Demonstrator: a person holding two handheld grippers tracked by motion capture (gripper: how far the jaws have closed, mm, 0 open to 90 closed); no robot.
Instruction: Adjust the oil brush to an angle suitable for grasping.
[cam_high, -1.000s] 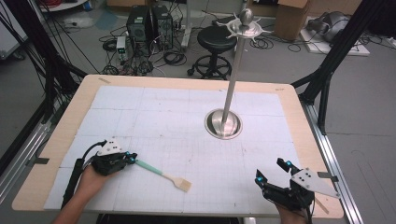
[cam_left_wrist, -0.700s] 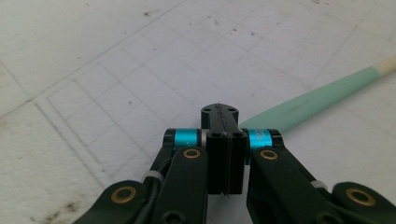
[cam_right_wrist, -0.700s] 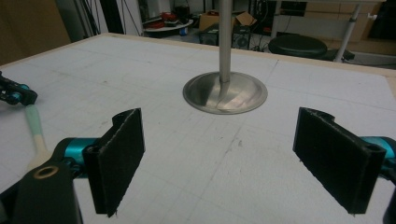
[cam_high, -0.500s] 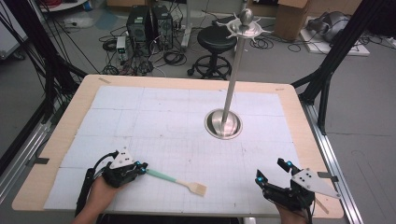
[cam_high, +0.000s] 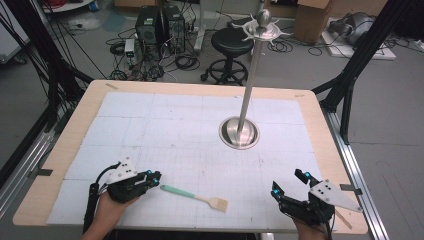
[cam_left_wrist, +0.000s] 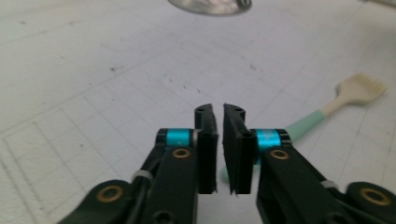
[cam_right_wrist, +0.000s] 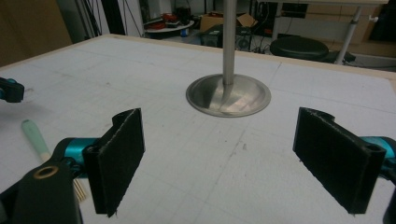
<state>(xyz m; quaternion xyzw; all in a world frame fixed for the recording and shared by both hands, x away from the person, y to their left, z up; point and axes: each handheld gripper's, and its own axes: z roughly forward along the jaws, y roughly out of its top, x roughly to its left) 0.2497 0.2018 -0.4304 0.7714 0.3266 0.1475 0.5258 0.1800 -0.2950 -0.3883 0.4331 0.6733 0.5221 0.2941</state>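
- High view: the left hand-held gripper has carried the silicone brush toward the middle of the near edge of the surface and has just been opening its jaws. The brush now lies flat and free, its mint handle end just beside the jaw tips, no longer between them, and its cream head pointing toward the right hand-held gripper. I judge this a set-down just finished, with the brush left between the two hands, perhaps for the right one to take.
- High view, farther back: the steel stand rises well apart from the brush, untouched.
- Left gripper view: the left hand-held gripper shows its pads only a narrow slit apart with nothing between them; the brush lies off to the right of the jaws, its handle passing beside and under the right one.
- Right gripper view: the right hand-held gripper stands spread wide and empty, facing the stand; the brush lies low at the left, near its left jaw.
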